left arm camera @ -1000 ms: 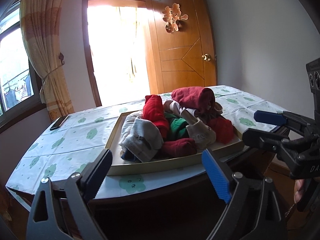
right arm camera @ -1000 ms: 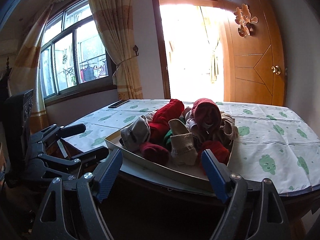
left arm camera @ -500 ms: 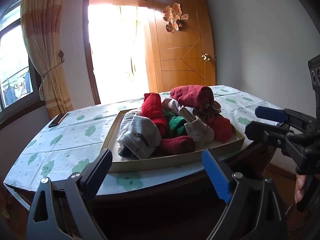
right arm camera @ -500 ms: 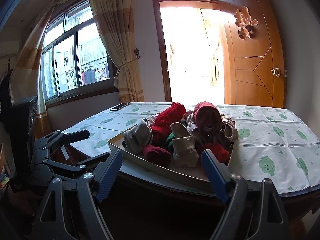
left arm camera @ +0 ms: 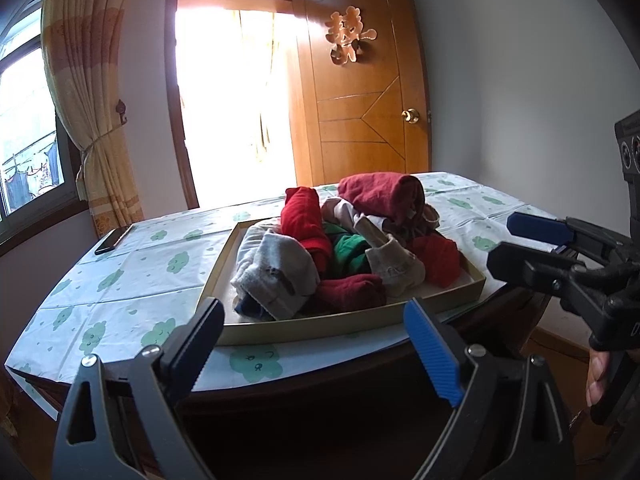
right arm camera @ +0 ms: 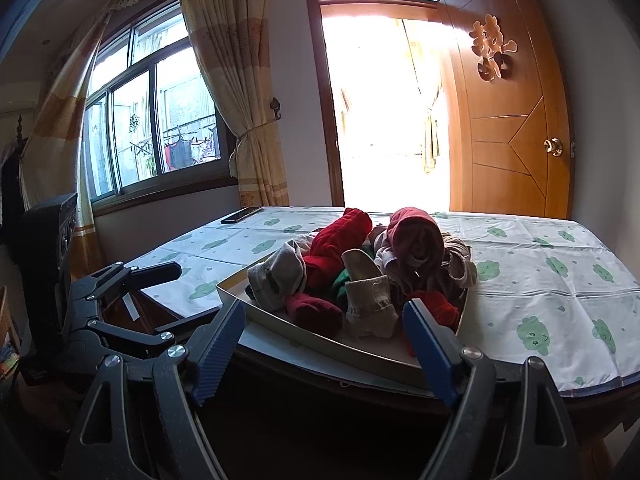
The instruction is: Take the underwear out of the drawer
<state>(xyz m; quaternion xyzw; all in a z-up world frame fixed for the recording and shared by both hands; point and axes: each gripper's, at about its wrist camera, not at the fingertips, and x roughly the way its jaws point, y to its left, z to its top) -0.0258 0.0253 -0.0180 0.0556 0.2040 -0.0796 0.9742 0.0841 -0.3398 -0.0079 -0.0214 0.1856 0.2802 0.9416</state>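
A shallow beige drawer tray sits on the table near its front edge, also in the right wrist view. It holds a pile of rolled underwear in red, maroon, grey, beige and green. My left gripper is open and empty, in front of and below the tray's near rim. My right gripper is open and empty, just short of the tray's corner. Each gripper shows in the other's view: the right one at the right, the left one at the left.
The table has a white cloth with green cloud prints. A dark phone lies at the far left corner. Behind are a bright doorway, an open wooden door, a curtain and a window.
Both grippers have risen slightly and drifted a little toward the table. The tray and the pile have not moved. Both stay open.
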